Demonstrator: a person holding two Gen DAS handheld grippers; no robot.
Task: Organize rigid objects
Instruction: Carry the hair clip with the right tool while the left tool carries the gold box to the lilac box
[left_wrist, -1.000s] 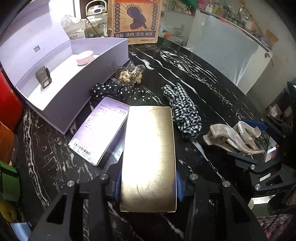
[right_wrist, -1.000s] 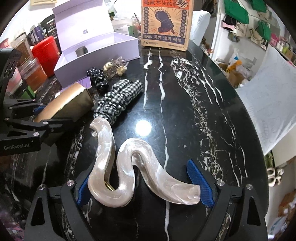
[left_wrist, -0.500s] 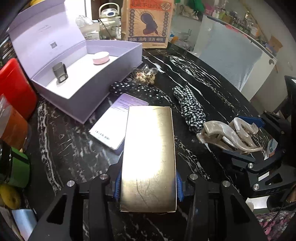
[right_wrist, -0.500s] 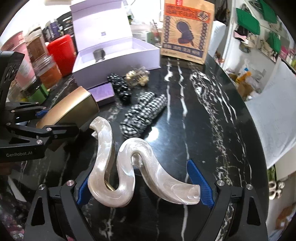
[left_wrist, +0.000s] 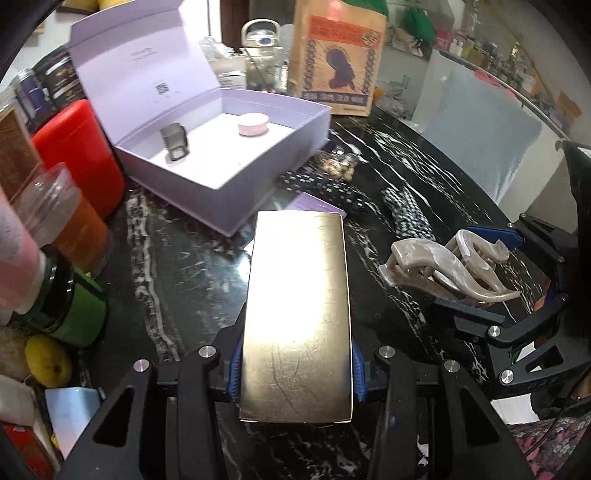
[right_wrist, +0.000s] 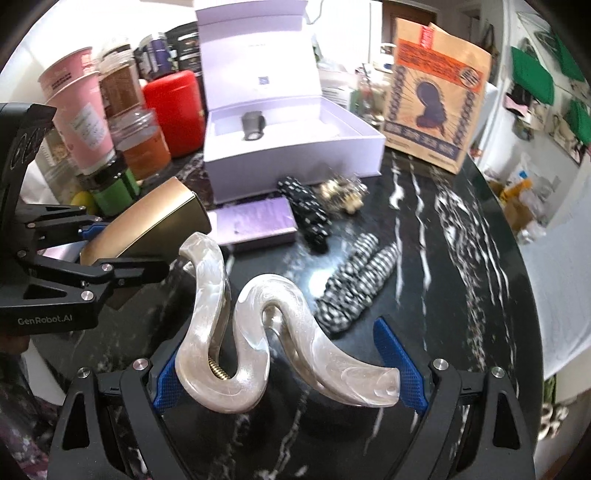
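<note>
Gold box (left_wrist: 295, 314) clamped in the down-tilted left gripper (left_wrist: 295, 373); right gripper (right_wrist: 288, 373), beside it, grips a pearly hair claw (right_wrist: 266, 343) above the marble table (right_wrist: 461, 258).

Jars (left_wrist: 55, 229) crowd the left — open lilac box (left_wrist: 229, 177) stands ahead.

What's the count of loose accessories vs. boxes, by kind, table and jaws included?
Scrunchies: 2, polka-dot and gingham
Hair claws: 2, pearl in the right jaws, a clear one blurred
Small boxes: 2, gold in the left jaws, purple
Open gift box: 1
Total: 7
</note>
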